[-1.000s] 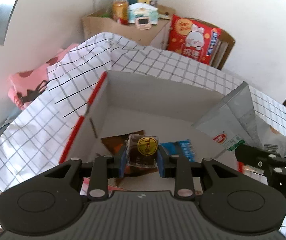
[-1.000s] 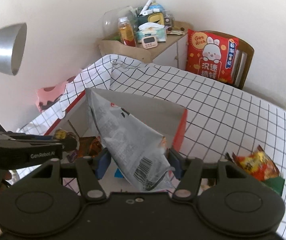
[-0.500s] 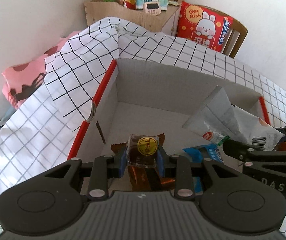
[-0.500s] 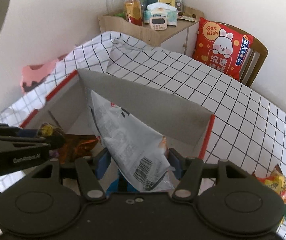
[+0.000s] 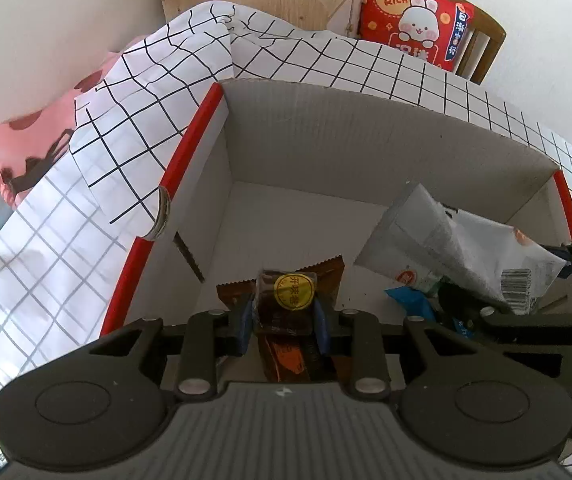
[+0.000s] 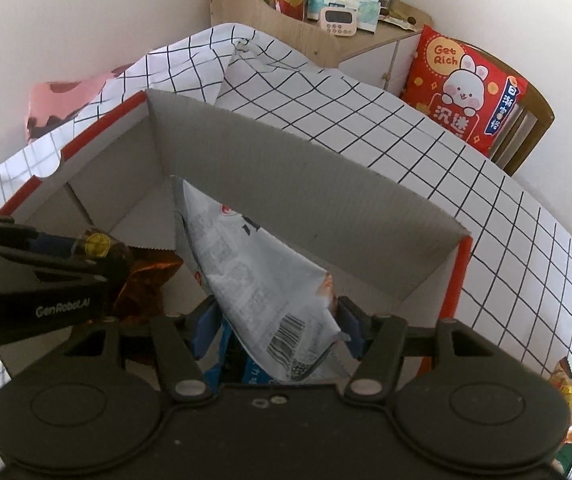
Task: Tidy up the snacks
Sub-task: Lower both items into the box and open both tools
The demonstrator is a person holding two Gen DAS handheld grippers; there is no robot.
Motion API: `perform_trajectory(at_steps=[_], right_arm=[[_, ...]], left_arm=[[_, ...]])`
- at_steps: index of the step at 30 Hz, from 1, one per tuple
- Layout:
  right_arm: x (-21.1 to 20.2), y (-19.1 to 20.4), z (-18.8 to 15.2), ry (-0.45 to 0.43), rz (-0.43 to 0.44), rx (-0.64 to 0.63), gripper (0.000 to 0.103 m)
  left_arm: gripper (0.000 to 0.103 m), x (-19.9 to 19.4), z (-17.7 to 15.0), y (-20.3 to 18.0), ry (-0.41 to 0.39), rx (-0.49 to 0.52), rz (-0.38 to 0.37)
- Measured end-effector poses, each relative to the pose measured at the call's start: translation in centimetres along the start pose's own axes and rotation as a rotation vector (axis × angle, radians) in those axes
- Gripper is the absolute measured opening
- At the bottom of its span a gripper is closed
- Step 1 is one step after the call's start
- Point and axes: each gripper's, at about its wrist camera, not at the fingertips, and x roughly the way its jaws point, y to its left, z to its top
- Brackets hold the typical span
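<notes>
A white cardboard box [image 5: 366,148] with red rim edges stands open on the checked cloth; it also shows in the right wrist view [image 6: 294,168]. My left gripper [image 5: 286,312] is shut on a small dark snack pack with a yellow round label [image 5: 292,294], held inside the box at its near left. My right gripper [image 6: 276,316] is shut on a silver-grey snack bag [image 6: 254,268], held inside the box at its right; the bag also shows in the left wrist view [image 5: 446,252]. A brown wrapper [image 5: 326,272] and a blue pack [image 5: 410,300] lie on the box floor.
A wooden organiser [image 6: 306,16] with bottles, tissues and a timer stands at the back. A red rabbit cushion [image 6: 466,88] sits on a chair at the back right. An orange snack bag [image 6: 570,404] lies on the cloth right of the box. A pink cloth [image 5: 30,148] lies left.
Both grippers have moved forward and down into the box with their snacks. The box now fills more of both views.
</notes>
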Motion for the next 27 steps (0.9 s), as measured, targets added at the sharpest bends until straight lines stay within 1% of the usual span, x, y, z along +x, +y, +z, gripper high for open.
perform_trajectory(at_steps=[3,6,9,10,11,13,14,19,21,27], right_arm=[[0.2,0.1,-0.2,0.008,0.002,-0.001,0.062],[0.1,0.1,-0.4,0.009,0.003,0.003,0.065],[-0.3,0.0,-0.5,0.001,0.009,0.01,0.071],[-0.5,0.0,-0.6,-0.004,0.012,0.012,0.074],[-0.7,0.0,-0.6,-0.006,0.016,0.014,0.074],[-1.3,-0.2,-0.7,-0.014,0.028,0.024,0.075],[-1.6,-0.3,-0.8,-0.018,0.033,0.028,0.076],[-3.7,-0.7,-1.1,-0.05,0.069,0.049,0.081],[-4.5,-0.9,-1.3,-0.063,0.079,0.059,0.082],[-7.5,-1.6,-2.1,-0.121,0.116,0.084,0.087]], left_arm=[[0.03,0.1,0.0,0.0,0.007,-0.003,0.002],[0.03,0.1,0.0,0.1,0.011,-0.01,0.001],[0.031,-0.2,0.0,0.1,0.01,-0.015,0.003],[0.035,-0.3,0.0,0.2,0.006,-0.018,0.0],[0.039,-0.5,-0.1,0.2,0.001,-0.02,-0.005],[0.057,-1.1,-0.2,0.4,-0.018,-0.026,-0.011],[0.059,-1.5,-0.3,0.5,-0.03,-0.029,-0.014],[0.06,-3.2,-0.6,0.6,-0.068,-0.029,-0.03],[0.061,-3.9,-0.8,0.4,-0.08,-0.025,-0.032],[0.061,-6.6,-1.7,-0.1,-0.126,-0.02,-0.052]])
